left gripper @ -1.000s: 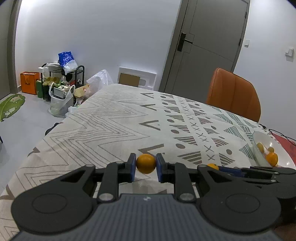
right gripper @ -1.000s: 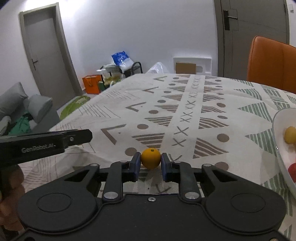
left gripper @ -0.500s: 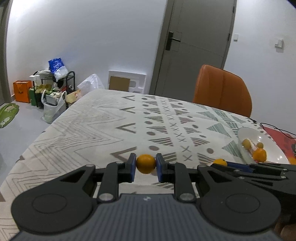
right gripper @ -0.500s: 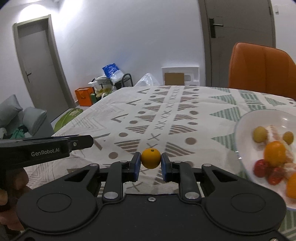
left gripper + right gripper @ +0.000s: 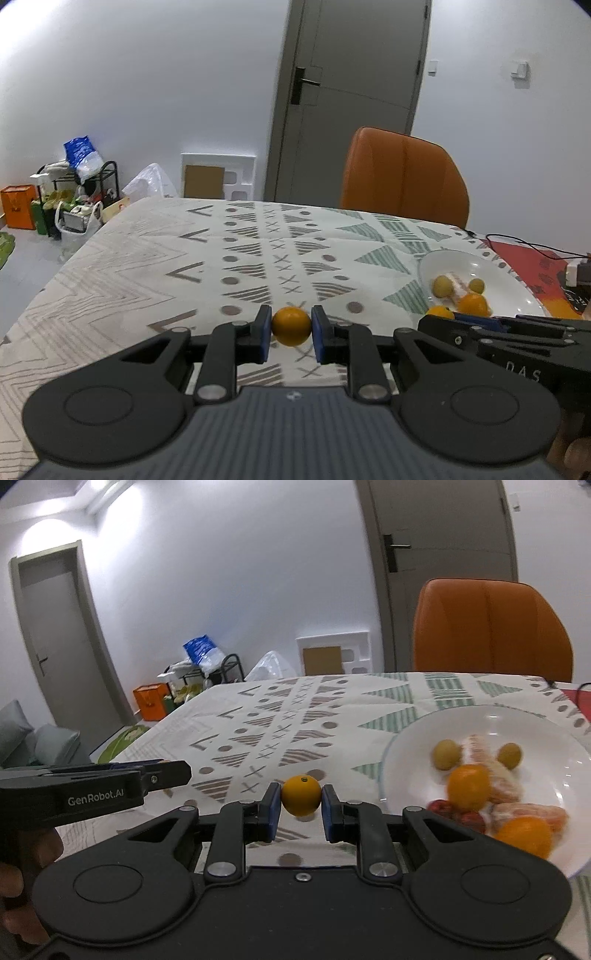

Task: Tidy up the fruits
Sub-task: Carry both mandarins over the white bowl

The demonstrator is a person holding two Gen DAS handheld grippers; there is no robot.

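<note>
1. Left wrist view: the left claw (image 5: 291,334) is pinching a small orange fruit (image 5: 291,327) between its blue pads (image 5: 263,332), clear of the patterned table (image 5: 155,258).
2. Landmark: the white bowl (image 5: 517,291) sits on the table, right of the left claw. It already holds several fruits: two yellow-green ones, orange ones and a few small red ones.
3. Right wrist view: the right claw (image 5: 302,810) is pinching a second orange fruit (image 5: 301,795), its stem end facing up. This claw is just left of the bowl (image 5: 480,720), near its rim.
4. In the left wrist view the body of the right claw lies between the left claw and the bowl.
5. An orange chair (image 5: 491,627) stands behind the table, beyond the bowl.
6. Step in hand, as judged: both fruits are being carried to the bowl; neither is yet over it.
7. Next move, as judged:
   - Bring the right claw over the bowl's open area, away from the fruits already inside.
   - Lower it close to the bowl floor before spreading the pads, so the round fruit does not roll out.
   - Withdraw the right claw; the left claw needs that path clear.
</note>
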